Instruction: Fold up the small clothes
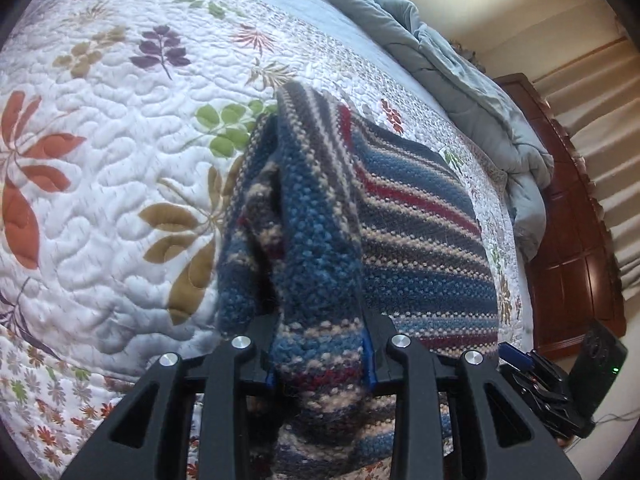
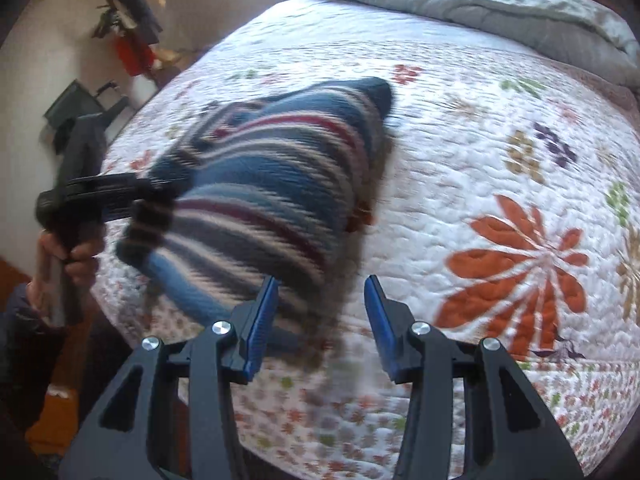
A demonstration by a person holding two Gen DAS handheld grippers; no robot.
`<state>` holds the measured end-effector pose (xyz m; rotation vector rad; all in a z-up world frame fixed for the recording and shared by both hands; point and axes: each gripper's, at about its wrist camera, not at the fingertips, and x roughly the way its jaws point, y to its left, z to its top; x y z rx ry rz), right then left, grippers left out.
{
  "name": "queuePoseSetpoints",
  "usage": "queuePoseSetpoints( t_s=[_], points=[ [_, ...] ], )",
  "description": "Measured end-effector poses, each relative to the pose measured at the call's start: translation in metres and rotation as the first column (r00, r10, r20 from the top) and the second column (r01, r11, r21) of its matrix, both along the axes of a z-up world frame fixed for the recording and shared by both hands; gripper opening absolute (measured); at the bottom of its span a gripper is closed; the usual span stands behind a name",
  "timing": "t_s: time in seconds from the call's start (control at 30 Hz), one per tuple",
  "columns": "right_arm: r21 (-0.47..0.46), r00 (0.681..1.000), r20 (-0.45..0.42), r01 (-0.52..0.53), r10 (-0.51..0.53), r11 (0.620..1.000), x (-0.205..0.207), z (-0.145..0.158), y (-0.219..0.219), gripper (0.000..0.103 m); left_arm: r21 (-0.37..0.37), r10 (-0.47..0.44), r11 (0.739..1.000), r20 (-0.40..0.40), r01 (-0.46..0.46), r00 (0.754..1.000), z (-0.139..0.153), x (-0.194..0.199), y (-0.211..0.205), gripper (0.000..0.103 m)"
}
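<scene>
A bed (image 2: 500,184) is covered by a white quilted bedspread (image 1: 120,184) printed with orange, olive, green and purple leaves and flowers. A grey-blue duvet (image 2: 500,4) is bunched along the far edge of the bed. A dark wooden panelled piece of furniture (image 1: 576,240) is seen past the bed's edge in the left wrist view, in front of pale curtains.

A striped knitted garment (image 2: 272,184), in blue, dark red, cream and grey bands, is held partly lifted above the bedspread, toward the left edge of the bed as the right wrist camera shows it; its far end is draped down onto the quilt, and its outline is blurred there.

The left gripper (image 1: 322,354) is clamped on a thick bunch of the garment, the knit filling the gap between the blue pads. The right gripper (image 2: 322,320) is held wide apart, nothing being gripped between its fingers, just beside the garment's near edge.
</scene>
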<state>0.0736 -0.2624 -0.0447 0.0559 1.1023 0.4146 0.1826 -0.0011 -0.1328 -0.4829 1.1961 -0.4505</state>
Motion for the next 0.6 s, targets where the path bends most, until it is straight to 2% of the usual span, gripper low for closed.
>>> queuePoseSetpoints(
  t_s=[0.2, 0.3, 0.4, 0.5, 0.6],
  points=[
    [-0.002, 0.999, -0.024, -0.045, 0.045, 0.999, -0.002, -0.008, 0.021, 0.047, 0.008, -0.016, 1.0, 0.014, 0.016, 1.0, 0.011, 0.004, -0.002, 0.031],
    [-0.025, 0.988, -0.148, -0.048, 0.044, 0.999, 0.003, -0.042, 0.023, 0.047, 0.01, -0.019, 1.0, 0.0, 0.019, 1.0, 0.003, 0.004, -0.002, 0.032],
    [0.002, 0.975, -0.222, -0.018, 0.018, 1.0, 0.008, -0.07, 0.017, 0.047, -0.003, -0.016, 1.0, -0.008, 0.016, 1.0, -0.006, 0.003, -0.002, 0.033],
    [0.023, 0.972, -0.235, -0.005, 0.01, 1.0, 0.008, -0.07, 0.014, 0.047, -0.016, 0.0, 1.0, -0.002, 0.0, 1.0, -0.006, -0.001, -0.001, 0.033],
    [0.008, 0.981, -0.192, -0.031, 0.032, 0.999, 0.002, -0.049, 0.013, 0.049, 0.002, -0.002, 1.0, 0.005, 0.002, 1.0, 0.005, -0.005, 0.001, 0.038]
  ],
)
